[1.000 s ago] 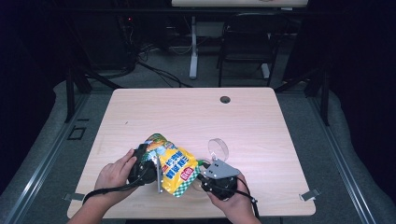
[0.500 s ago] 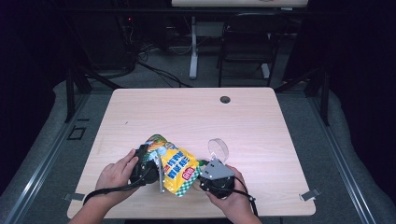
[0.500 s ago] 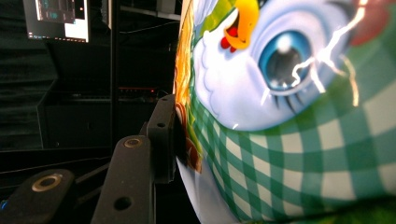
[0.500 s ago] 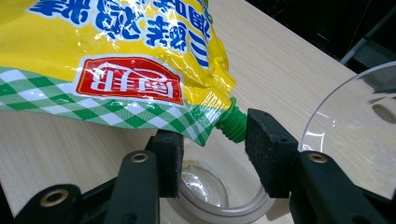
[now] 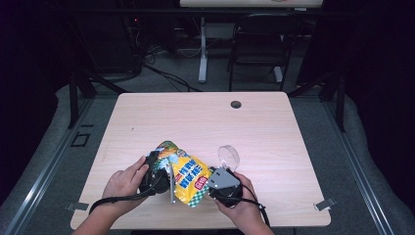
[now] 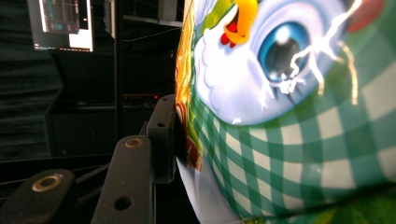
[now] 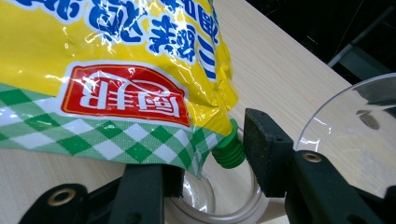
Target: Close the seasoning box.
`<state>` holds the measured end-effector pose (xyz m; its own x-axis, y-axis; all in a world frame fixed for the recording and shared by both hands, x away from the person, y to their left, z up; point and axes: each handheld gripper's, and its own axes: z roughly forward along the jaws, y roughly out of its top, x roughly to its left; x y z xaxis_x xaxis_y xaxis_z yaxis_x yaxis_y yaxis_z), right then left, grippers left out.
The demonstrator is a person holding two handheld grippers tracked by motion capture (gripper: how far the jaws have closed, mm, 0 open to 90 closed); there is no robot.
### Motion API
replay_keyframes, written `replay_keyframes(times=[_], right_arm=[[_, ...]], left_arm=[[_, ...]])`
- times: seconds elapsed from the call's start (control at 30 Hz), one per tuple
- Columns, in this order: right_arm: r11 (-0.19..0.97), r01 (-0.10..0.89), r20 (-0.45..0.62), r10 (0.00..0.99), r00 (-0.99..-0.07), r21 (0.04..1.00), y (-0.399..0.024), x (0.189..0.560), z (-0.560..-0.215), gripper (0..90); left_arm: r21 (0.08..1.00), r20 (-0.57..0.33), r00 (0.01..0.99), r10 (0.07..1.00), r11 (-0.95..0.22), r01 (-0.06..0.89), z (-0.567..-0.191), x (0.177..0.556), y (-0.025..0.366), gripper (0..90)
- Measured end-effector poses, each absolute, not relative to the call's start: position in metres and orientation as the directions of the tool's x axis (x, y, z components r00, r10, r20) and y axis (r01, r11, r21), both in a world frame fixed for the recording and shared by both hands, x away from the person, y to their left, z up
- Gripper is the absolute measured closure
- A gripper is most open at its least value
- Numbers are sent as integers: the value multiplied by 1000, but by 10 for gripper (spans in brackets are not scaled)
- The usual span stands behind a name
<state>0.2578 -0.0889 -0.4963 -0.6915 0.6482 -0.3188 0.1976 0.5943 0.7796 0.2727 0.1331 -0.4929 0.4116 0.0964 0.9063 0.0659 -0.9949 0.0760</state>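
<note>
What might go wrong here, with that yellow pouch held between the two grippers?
1. The green spout hangs over a clear cup between the right gripper jaws; if the spout drifts, the contents could land on the table.
2. The left gripper touches only the edge of the slick pouch, so it might slip.
3. A clear lid stands close by and could get knocked.

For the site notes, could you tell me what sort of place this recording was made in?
Probably a lab or recording workroom, not a kitchen: a bare wooden table on grey flooring, cables trailing in the dark background, and a lit monitor behind.
</note>
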Motion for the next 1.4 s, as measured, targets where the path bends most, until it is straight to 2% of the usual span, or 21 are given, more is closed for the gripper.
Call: replay_keyframes(times=[0.17,0.33,0.9,1.4], right_arm=[[598,194,-322,644,-693,778,-88,260,-498,634],[594,183,-331,648,-686,783,-88,263,-498,697],[565,184,-324,677,-661,805,-90,270,-503,709],[537,173,-312,690,-653,825,-89,265,-510,709]], left_arm=[[73,911,401,90,-996,58,-492,271,134,579],[80,910,404,95,-995,52,-488,267,135,580],[72,914,396,84,-996,45,-486,263,133,585],[26,932,361,34,-999,26,-485,258,134,586]])
